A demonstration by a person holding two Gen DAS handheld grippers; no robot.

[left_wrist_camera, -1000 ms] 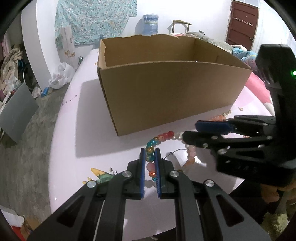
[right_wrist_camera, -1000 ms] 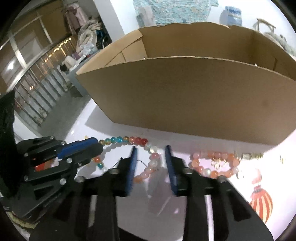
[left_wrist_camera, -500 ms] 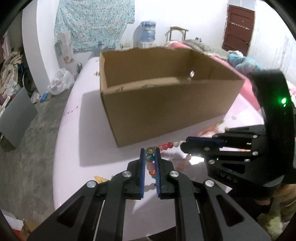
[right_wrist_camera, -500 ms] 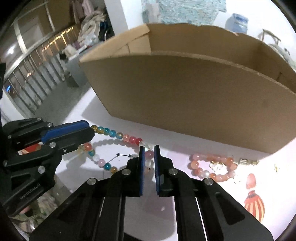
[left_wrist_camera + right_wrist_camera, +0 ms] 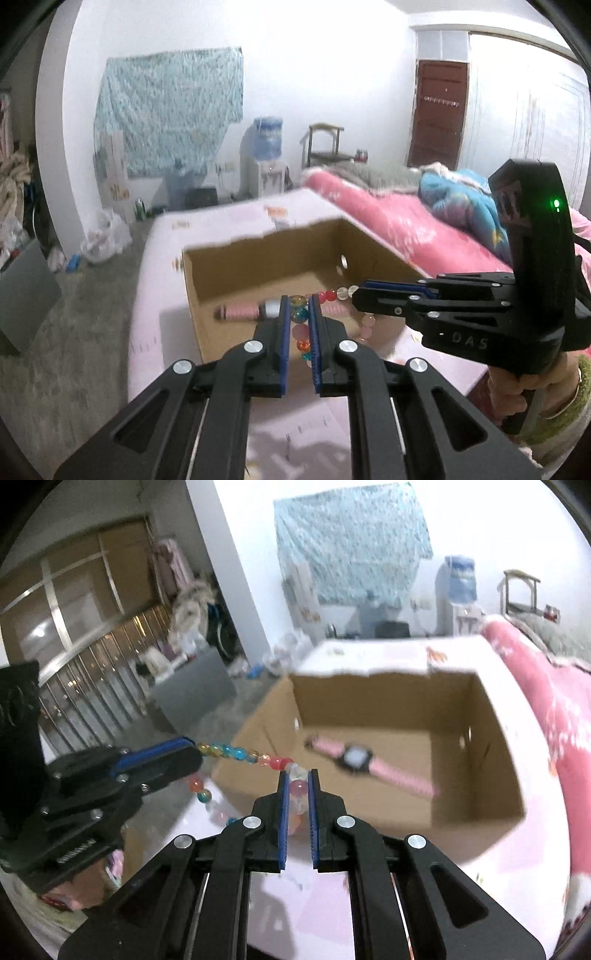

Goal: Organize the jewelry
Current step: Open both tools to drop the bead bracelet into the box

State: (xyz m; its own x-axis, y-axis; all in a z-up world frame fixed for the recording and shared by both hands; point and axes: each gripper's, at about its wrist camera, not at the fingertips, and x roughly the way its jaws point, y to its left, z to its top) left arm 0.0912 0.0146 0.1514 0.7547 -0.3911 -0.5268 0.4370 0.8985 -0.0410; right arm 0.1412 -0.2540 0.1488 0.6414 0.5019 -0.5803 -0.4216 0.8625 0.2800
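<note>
Both grippers, left gripper [image 5: 297,306] and right gripper [image 5: 298,775], clamp one bead necklace [image 5: 236,753], slung above the cardboard box [image 5: 476,812] at 12 o'clock. Risk: uneven release snags beads on the rim.

Right gripper [image 5: 297,775] was clamped on the bead necklace [image 5: 236,754], whose other end the left gripper [image 5: 192,751] held. A pink watch [image 5: 356,758] lay inside the cardboard box [image 5: 476,827].
</note>
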